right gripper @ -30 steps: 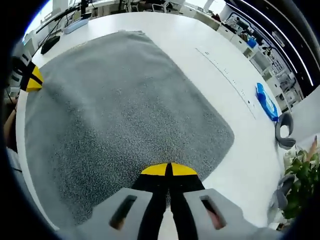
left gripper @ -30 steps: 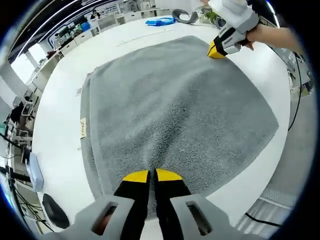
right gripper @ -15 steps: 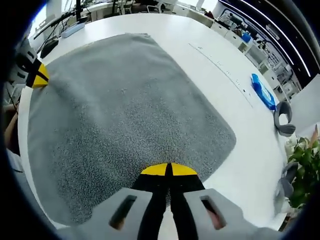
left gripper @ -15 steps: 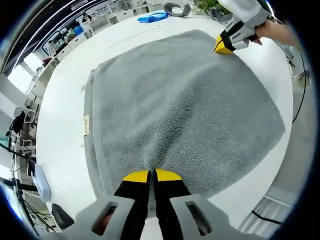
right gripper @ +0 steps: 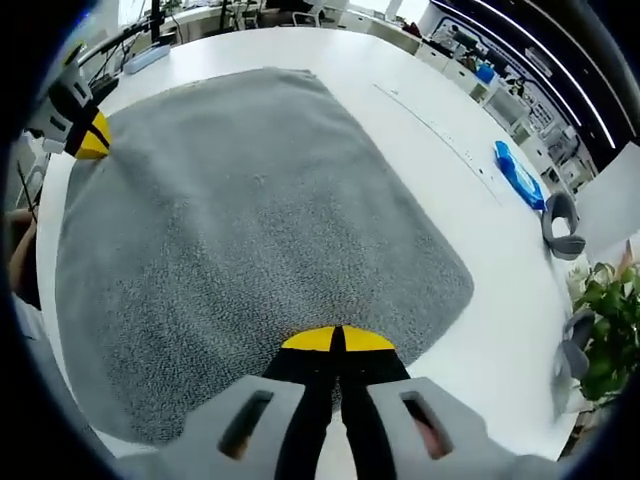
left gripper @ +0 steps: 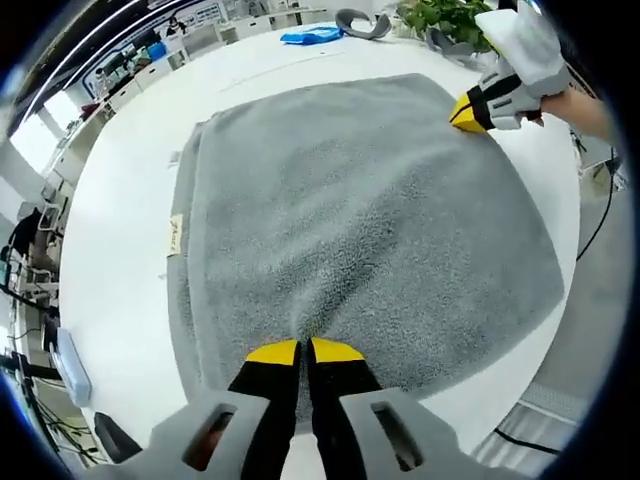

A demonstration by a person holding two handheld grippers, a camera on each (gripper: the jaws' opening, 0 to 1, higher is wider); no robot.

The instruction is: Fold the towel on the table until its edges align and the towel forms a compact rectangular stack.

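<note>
A grey towel [left gripper: 360,220] is spread on a round white table [left gripper: 110,230], covering most of its middle. It is seen doubled over, with a second layer edge and a small label [left gripper: 175,236] showing along its left side in the left gripper view.

The left gripper [left gripper: 303,349] is seen with its yellow-tipped jaws pressed together on the near edge of the towel; a small ridge of cloth is gathered where the tips meet. The right gripper [right gripper: 335,339] is likewise clamped shut, its tips meeting on the near edge of the towel [right gripper: 250,230] in its own view. Each gripper is also seen in the other's view: the right gripper [left gripper: 470,112] at the far right corner of the towel, held by a hand [left gripper: 560,100], and the left gripper [right gripper: 92,138] at the far left corner.

Beyond the towel, a blue object [right gripper: 518,175], a grey curved object [right gripper: 562,218] and a green plant [right gripper: 610,320] are seen near the table's right edge.
</note>
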